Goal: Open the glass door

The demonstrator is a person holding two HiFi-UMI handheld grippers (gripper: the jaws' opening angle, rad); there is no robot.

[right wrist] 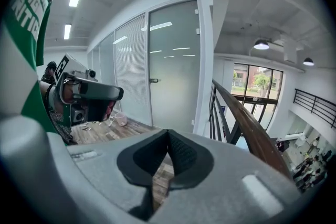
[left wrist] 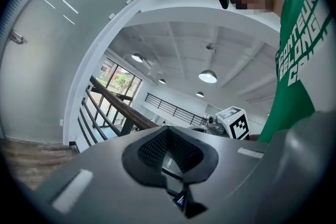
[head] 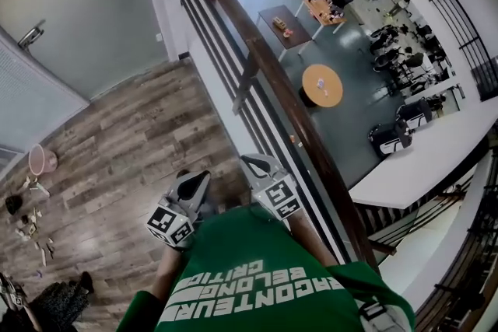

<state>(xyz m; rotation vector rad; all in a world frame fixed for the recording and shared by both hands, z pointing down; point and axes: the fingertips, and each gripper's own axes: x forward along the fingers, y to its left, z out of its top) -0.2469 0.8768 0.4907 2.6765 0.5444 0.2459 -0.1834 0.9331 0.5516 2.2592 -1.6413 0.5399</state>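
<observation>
Green shirt (head: pixel 257 276) cloth filled the bottom of the head view, closest of all. Beyond it spread the wooden floor (head: pixel 132 159), and at its far side the frosted glass door (right wrist: pixel 173 60) stood closed in its frame, between a pane with blinds (right wrist: pixel 128 71) and a white post (right wrist: pixel 207 60). A railing (head: pixel 288 97) with a wooden handrail ran along the floor's right edge, above a lower hall (head: pixel 350 35). The left gripper (head: pixel 196 179) and the right gripper (head: pixel 253 161) were held side by side just in front of the shirt, well apart from the door, each with its jaws pressed together on nothing. A pink bucket (head: pixel 43 159) sat on the floor near the blinds, with small scraps (head: pixel 31 233) nearby. The door's handle (right wrist: pixel 153 80) sat on the edge next to the blinds.
</observation>
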